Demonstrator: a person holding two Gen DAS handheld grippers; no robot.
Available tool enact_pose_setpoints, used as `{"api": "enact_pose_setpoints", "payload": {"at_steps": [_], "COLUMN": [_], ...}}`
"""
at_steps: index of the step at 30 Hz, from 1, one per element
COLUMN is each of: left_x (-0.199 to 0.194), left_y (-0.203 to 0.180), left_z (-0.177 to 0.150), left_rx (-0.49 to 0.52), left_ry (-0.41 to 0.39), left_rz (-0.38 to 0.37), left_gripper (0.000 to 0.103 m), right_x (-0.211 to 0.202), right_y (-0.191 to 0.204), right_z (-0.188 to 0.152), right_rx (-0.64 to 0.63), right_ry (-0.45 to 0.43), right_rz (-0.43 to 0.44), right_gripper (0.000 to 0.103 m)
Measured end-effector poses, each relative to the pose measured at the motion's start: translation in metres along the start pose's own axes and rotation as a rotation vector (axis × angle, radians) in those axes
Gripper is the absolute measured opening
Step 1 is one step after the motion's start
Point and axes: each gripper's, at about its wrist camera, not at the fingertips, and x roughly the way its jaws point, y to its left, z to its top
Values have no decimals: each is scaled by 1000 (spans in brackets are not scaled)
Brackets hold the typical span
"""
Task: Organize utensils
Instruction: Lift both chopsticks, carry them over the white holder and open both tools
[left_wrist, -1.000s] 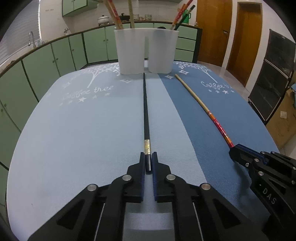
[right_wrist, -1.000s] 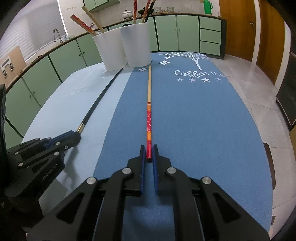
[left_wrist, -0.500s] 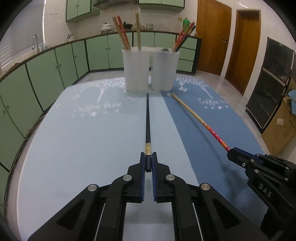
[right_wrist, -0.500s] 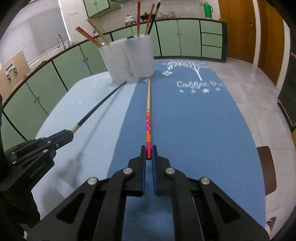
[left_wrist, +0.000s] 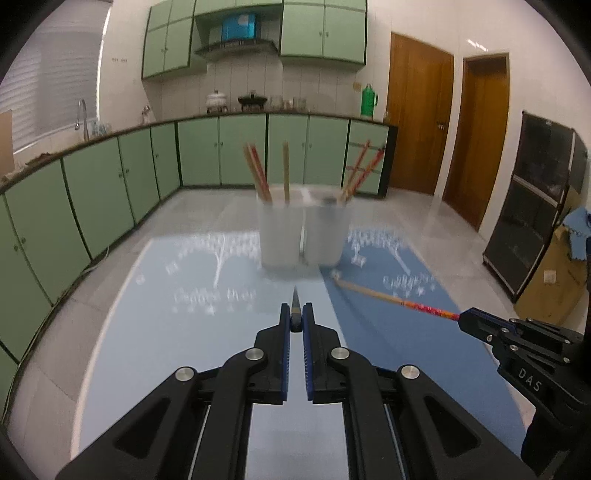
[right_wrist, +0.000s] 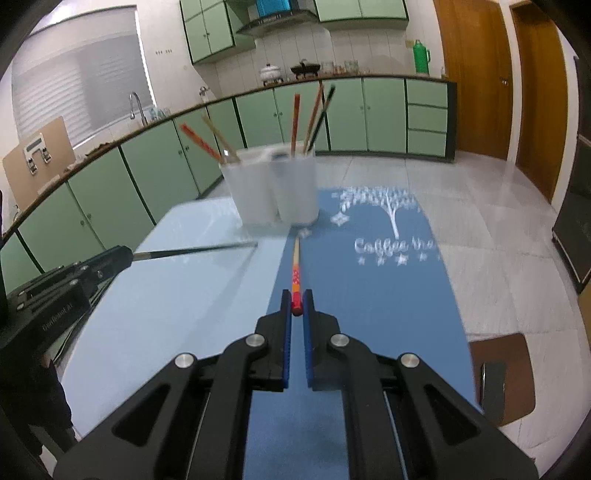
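My left gripper (left_wrist: 296, 324) is shut on the end of a black chopstick (left_wrist: 295, 301), held above the table and pointing at two white cups. The black chopstick also shows in the right wrist view (right_wrist: 192, 251). My right gripper (right_wrist: 296, 308) is shut on the red end of a wooden chopstick (right_wrist: 295, 266), also lifted; it shows from the side in the left wrist view (left_wrist: 391, 298). The left cup (left_wrist: 279, 234) and the right cup (left_wrist: 327, 232) stand side by side at the table's far end, each with several chopsticks upright inside.
The table wears a cloth, light blue (left_wrist: 166, 332) on the left half and dark blue (right_wrist: 388, 295) on the right. Green kitchen cabinets (left_wrist: 110, 177) run behind and to the left. Wooden doors (left_wrist: 417, 125) stand at the right.
Both grippers have risen and tilted up, lifting their chopsticks off the cloth. The cups now sit lower and farther off in both views.
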Motion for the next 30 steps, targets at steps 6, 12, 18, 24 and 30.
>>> {"api": "enact_pose_setpoints", "payload": {"at_steps": [6, 12, 18, 24, 30], "left_x": [-12, -14, -14, -18, -25], "left_y": [0, -1, -3, -8, -10], "left_z": [30, 52, 70, 90, 116], "left_rx": [18, 37, 33, 51, 55], "left_ry": [-62, -84, -102, -138, -205], "left_rz": [-12, -53, -99, -134, -165], "left_gripper": [6, 6, 6, 6, 6], "right_x": [-14, -23, -29, -32, -39], "right_y": [0, 5, 11, 18, 26], "right_z": [30, 62, 101, 134, 167], "right_rx": [-9, -43, -80, -112, -142], "right_ry": [-45, -79, -101, -117, -156], "right_rz": [25, 41, 76, 96, 114], "right_gripper": [5, 5, 5, 5, 5]}}
